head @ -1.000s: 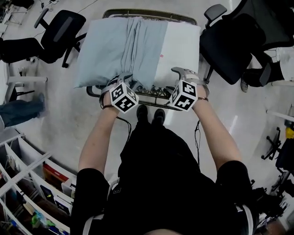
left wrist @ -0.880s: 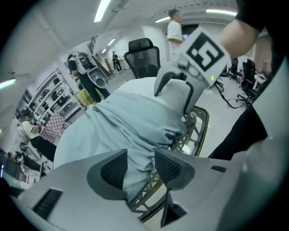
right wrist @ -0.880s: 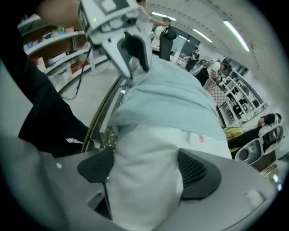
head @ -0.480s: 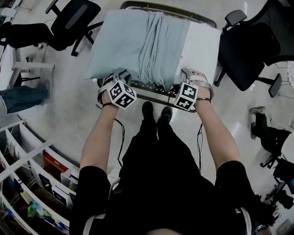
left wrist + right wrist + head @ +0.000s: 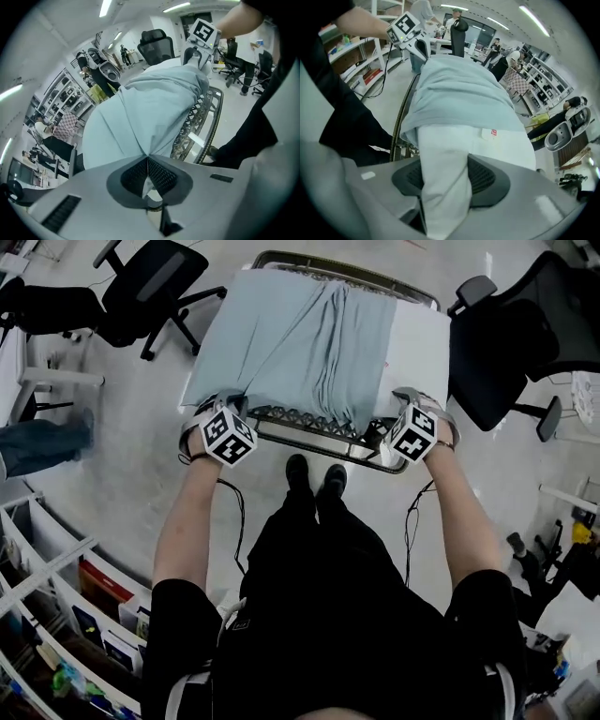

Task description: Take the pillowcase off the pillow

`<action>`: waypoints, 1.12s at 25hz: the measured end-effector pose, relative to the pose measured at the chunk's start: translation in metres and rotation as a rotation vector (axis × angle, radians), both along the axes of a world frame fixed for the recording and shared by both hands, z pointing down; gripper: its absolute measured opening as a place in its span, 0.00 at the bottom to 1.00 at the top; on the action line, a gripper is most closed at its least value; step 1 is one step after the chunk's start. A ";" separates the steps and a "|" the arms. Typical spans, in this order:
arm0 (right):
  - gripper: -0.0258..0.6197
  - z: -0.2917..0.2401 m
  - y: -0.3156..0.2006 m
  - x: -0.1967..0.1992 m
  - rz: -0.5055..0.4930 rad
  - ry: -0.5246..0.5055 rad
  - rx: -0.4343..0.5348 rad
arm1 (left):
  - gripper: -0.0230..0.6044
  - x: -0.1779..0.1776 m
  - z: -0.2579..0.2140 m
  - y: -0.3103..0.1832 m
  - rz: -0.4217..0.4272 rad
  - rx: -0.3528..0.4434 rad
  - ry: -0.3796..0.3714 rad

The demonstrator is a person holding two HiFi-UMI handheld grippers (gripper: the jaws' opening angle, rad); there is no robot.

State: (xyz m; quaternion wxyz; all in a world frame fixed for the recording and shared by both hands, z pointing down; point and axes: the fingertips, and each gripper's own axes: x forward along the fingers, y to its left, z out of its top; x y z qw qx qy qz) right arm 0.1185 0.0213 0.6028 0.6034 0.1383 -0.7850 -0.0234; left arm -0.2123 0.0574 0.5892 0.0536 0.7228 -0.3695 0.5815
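**Q:** Which step is shown?

**A:** Stripping, part done. Your left tongs (image 5: 148,161), jaws just closed, pinch the blue pillowcase (image 5: 281,343) corner at eleven o'clock. Your right tongs (image 5: 445,180), jaws just closing, clamp the white pillow (image 5: 417,348), bared at one o'clock on the cart (image 5: 319,435).

**Q:** Next?

**A:** Probably draw the pillowcase toward nine, with the pillow anchored.

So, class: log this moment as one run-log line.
left gripper: jaws just closed, pinching pillowcase | right gripper: jaws just closing, gripping pillow corner | state: pillowcase partly off
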 end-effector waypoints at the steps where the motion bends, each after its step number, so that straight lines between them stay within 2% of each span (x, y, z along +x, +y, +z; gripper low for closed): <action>1: 0.42 -0.004 0.002 -0.003 0.024 -0.012 -0.023 | 0.05 0.000 -0.004 -0.001 0.010 0.010 -0.004; 3: 0.42 -0.013 0.004 -0.013 0.069 -0.018 -0.061 | 0.05 0.018 -0.018 -0.005 0.052 0.051 -0.004; 4: 0.42 -0.018 0.003 -0.018 0.087 -0.015 -0.074 | 0.06 0.041 -0.027 -0.005 0.085 0.070 0.031; 5: 0.42 -0.022 0.003 -0.022 0.099 -0.010 -0.083 | 0.11 0.071 -0.035 -0.002 0.128 0.078 0.093; 6: 0.41 -0.026 0.004 -0.027 0.108 -0.004 -0.092 | 0.22 0.106 -0.041 0.002 0.176 0.077 0.166; 8: 0.41 -0.033 0.008 -0.034 0.122 -0.001 -0.107 | 0.27 0.167 -0.048 0.009 0.264 0.070 0.277; 10: 0.41 -0.038 0.012 -0.039 0.134 -0.010 -0.114 | 0.29 0.205 -0.046 0.009 0.309 0.063 0.321; 12: 0.41 -0.040 0.017 -0.043 0.143 -0.017 -0.115 | 0.30 0.225 -0.040 0.005 0.309 0.041 0.345; 14: 0.41 -0.040 0.019 -0.045 0.143 -0.012 -0.108 | 0.29 0.231 -0.031 0.001 0.298 0.015 0.348; 15: 0.41 -0.038 0.021 -0.045 0.141 -0.005 -0.105 | 0.25 0.229 -0.026 0.000 0.301 0.004 0.332; 17: 0.40 -0.036 0.023 -0.042 0.132 0.007 -0.103 | 0.12 0.219 -0.018 0.000 0.334 -0.007 0.264; 19: 0.39 -0.033 0.024 -0.037 0.132 0.003 -0.103 | 0.07 0.201 -0.011 -0.001 0.368 -0.009 0.186; 21: 0.38 -0.030 0.025 -0.032 0.142 -0.015 -0.107 | 0.06 0.172 -0.001 -0.003 0.357 -0.015 0.145; 24: 0.37 -0.021 0.033 -0.032 0.154 -0.047 -0.111 | 0.06 0.137 0.010 -0.003 0.298 -0.045 0.156; 27: 0.38 -0.011 0.047 -0.032 0.133 -0.048 -0.107 | 0.06 0.137 0.007 0.005 0.291 -0.092 0.198; 28: 0.42 -0.010 0.050 -0.032 0.118 -0.048 -0.104 | 0.07 0.141 0.000 0.006 0.289 -0.101 0.227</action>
